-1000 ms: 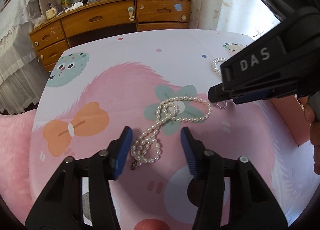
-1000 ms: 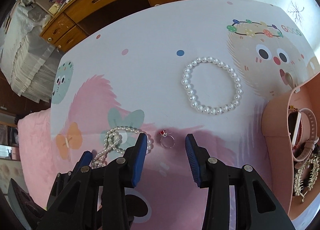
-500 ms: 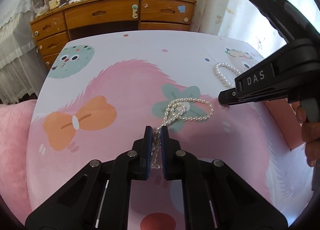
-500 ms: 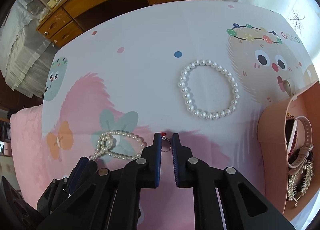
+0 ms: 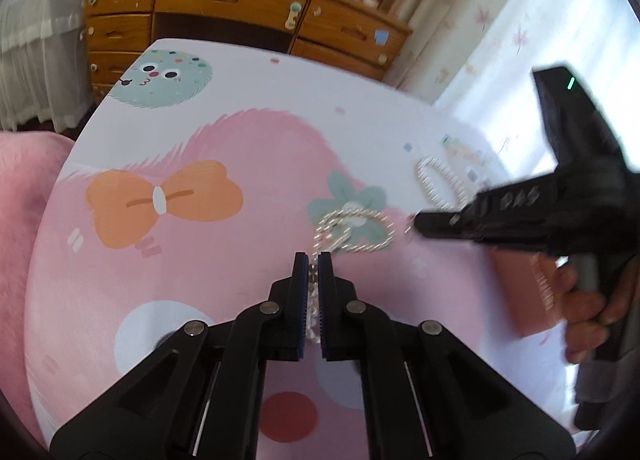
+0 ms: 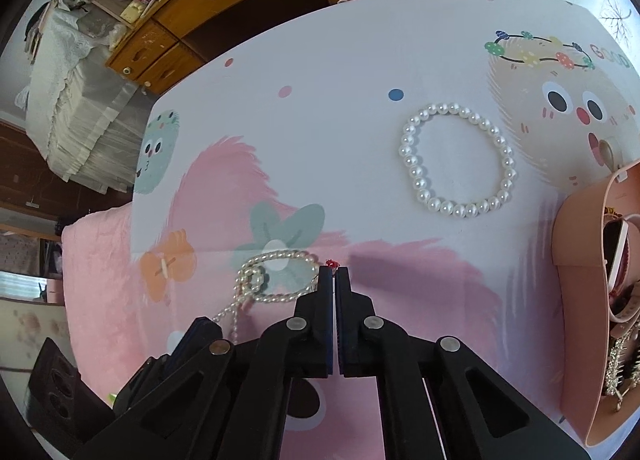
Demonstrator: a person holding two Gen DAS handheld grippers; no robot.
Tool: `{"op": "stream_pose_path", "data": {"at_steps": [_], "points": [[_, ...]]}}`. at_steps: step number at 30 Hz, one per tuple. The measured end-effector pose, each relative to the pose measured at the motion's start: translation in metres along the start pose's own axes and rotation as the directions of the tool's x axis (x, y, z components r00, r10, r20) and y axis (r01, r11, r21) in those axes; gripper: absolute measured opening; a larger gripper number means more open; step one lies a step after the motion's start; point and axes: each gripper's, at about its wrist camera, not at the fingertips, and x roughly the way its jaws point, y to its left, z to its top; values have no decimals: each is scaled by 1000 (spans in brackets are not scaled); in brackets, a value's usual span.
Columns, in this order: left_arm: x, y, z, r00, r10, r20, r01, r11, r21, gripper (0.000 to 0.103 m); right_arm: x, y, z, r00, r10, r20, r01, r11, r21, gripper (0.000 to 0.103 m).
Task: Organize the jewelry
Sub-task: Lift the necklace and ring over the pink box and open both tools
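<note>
**Now both grippers pinch, and the box lies off to the right**

So, two grabs at once. The left gripper (image 5: 313, 260) has its blue pads drawn in narrow on the tail of the necklace (image 6: 276, 278), beads showing in the slit between the pads. The right gripper (image 6: 333, 274) is pressed almost flat together, and a red stone pokes out at its tips, so the ring (image 6: 331, 263) looks to be caught there; the band itself is hidden between the pads.

Take the pink box (image 6: 576, 244) as the landmark. It sits at the right edge of the table (image 6: 360, 60), open side up, with a watch (image 6: 624, 260) and other pieces already inside. The ring is the nearer catch to the box, with open cloth between them. The necklace is farther from the box, beyond the ring. Its loop lies on the green flower print and its tail runs back from the loop toward the left gripper, so the strand's long axis points along those fingers, away from the box.

The bracelet (image 6: 456, 158) lies flat as a ring of beads, on the far side of the ring from the camera and close to the box, touched by nothing.

My read: the right hand has the short trip, straight across to the box. The left must carry a dangling strand, and the loop could drag or snag before it clears the cloth.
</note>
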Motion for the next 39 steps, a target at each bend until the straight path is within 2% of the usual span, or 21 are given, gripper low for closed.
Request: {"op": "stream_pose_path", "data": {"at_steps": [6, 11, 16, 19, 24, 26, 30, 35, 39], "points": [[-24, 1, 0, 997, -58, 42, 62, 991, -122, 2, -14, -20, -14, 999, 37, 1, -37, 999, 4, 1], [-43, -10, -2, 995, -69, 68, 78, 987, -139, 2, -33, -29, -21, 998, 65, 9, -65, 998, -10, 1], [-66, -30, -4, 986, -123, 115, 142, 975, -171, 2, -66, -47, -31, 995, 96, 16, -96, 995, -27, 1], [-81, -46, -3, 971, -179, 159, 204, 967, -155, 2, -89, -60, -39, 991, 134, 24, -133, 991, -35, 1], [-108, -82, 3, 936, -253, 244, 288, 950, -119, 2, -130, -90, -55, 985, 166, 43, -164, 985, -50, 1], [-114, -95, 9, 932, -255, 257, 293, 948, -121, 2, -144, -101, -62, 981, 183, 56, -180, 982, -52, 1], [-132, -130, 23, 919, -270, 288, 299, 952, -60, 2, -175, -129, -78, 970, 220, 102, -214, 974, -69, 1], [-152, -176, 39, 893, -321, 316, 336, 942, 6, 2, -210, -156, -97, 958, 228, 176, -206, 969, -134, 1], [-162, -216, 50, 874, -378, 307, 377, 924, 66, 2, -238, -182, -108, 951, 198, 239, -165, 974, -153, 1]]}}
